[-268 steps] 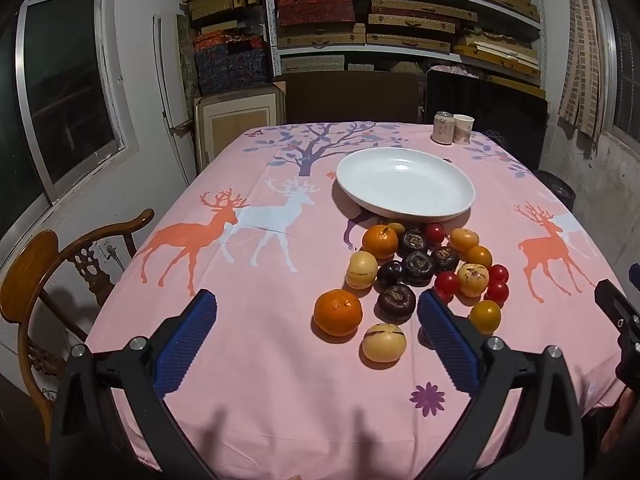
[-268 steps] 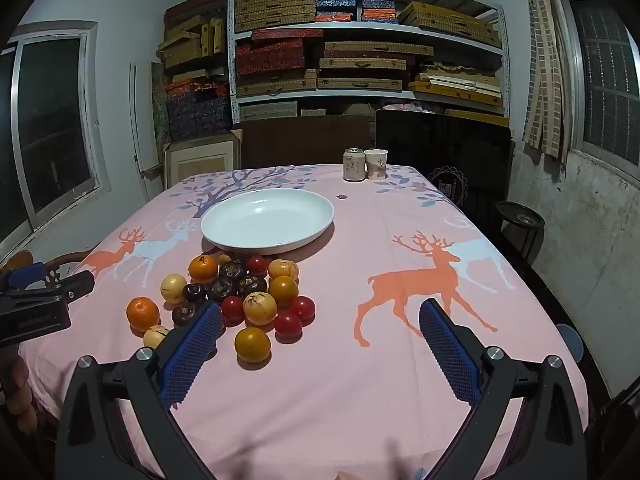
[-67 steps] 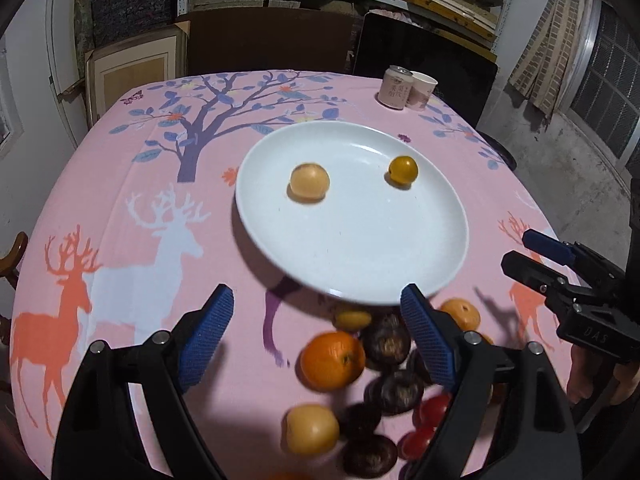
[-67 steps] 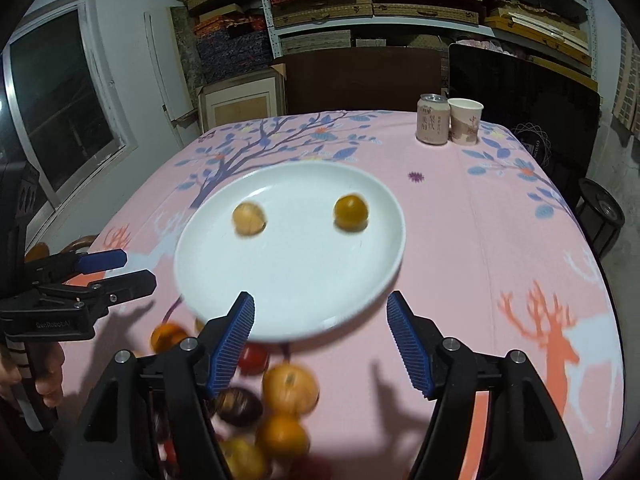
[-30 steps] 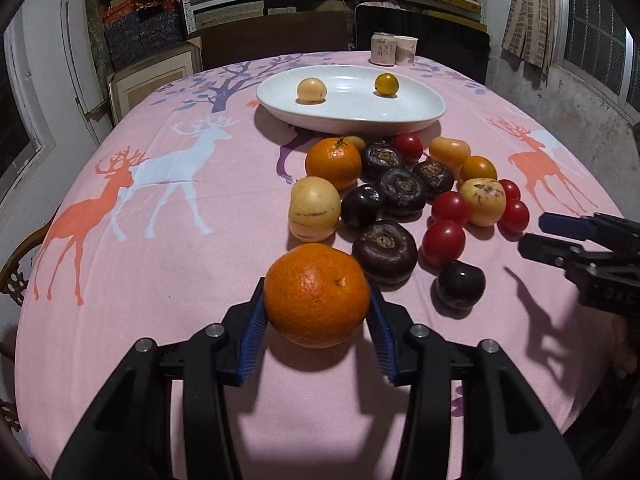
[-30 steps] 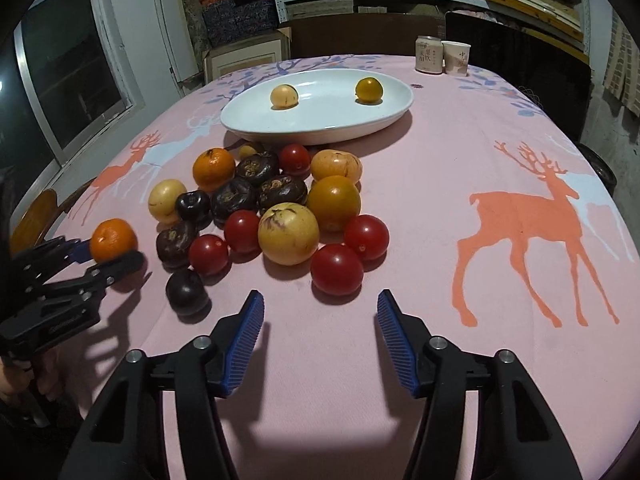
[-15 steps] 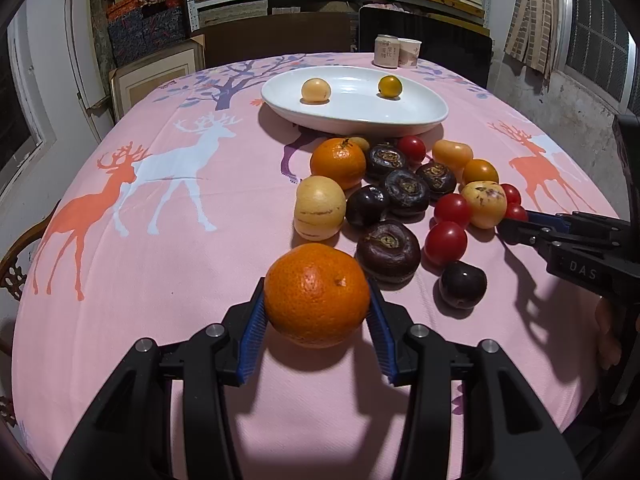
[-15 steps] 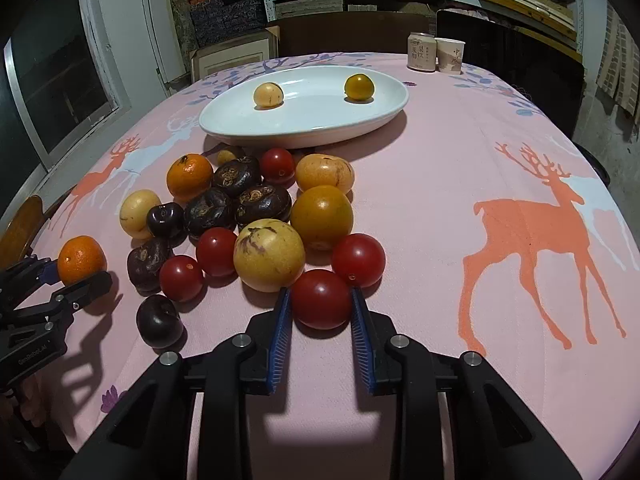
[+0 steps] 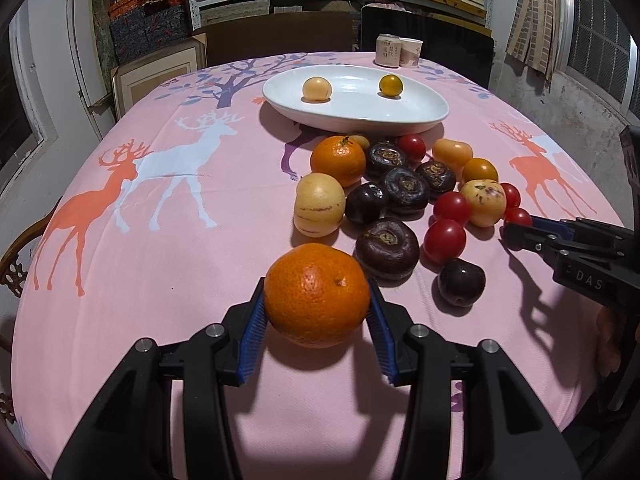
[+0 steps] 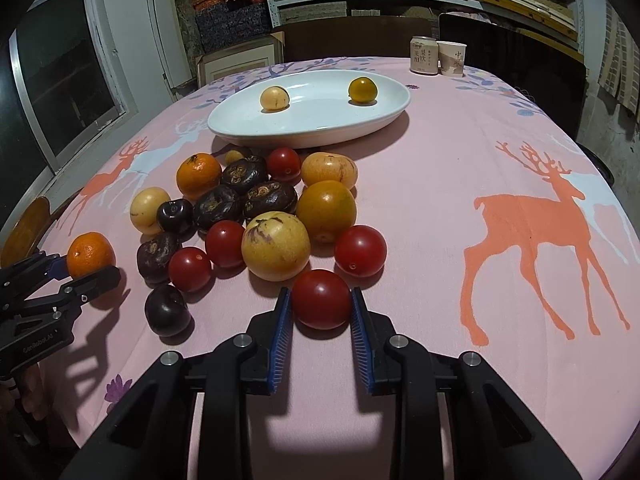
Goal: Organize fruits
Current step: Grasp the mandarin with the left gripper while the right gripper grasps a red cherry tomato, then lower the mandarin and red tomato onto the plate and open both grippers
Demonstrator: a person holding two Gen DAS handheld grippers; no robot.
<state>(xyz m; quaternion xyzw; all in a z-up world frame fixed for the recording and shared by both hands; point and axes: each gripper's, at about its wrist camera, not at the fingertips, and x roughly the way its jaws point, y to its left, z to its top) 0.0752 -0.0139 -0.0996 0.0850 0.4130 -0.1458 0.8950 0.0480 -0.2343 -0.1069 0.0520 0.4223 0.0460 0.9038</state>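
Observation:
My left gripper (image 9: 317,308) is shut on an orange (image 9: 317,295) at the near end of the fruit pile; it also shows in the right wrist view (image 10: 88,256). My right gripper (image 10: 320,308) is shut on a red tomato (image 10: 321,299) at the pile's near right; its fingers show in the left wrist view (image 9: 532,232). A white plate (image 9: 420,114) at the far side holds a pale yellow fruit (image 9: 316,89) and a small orange-yellow fruit (image 9: 391,85). Several tomatoes, dark fruits and yellow fruits lie between the plate and the grippers.
A can (image 10: 424,56) and a paper cup (image 10: 452,58) stand at the table's far edge. A wooden chair (image 9: 16,256) is at the left. Shelves with boxes fill the back wall. The pink deer tablecloth (image 10: 500,140) covers the table.
Over the last half second the right gripper has stayed shut on the red tomato. The left gripper still holds the orange, barely moved. A second ago the right gripper was open.

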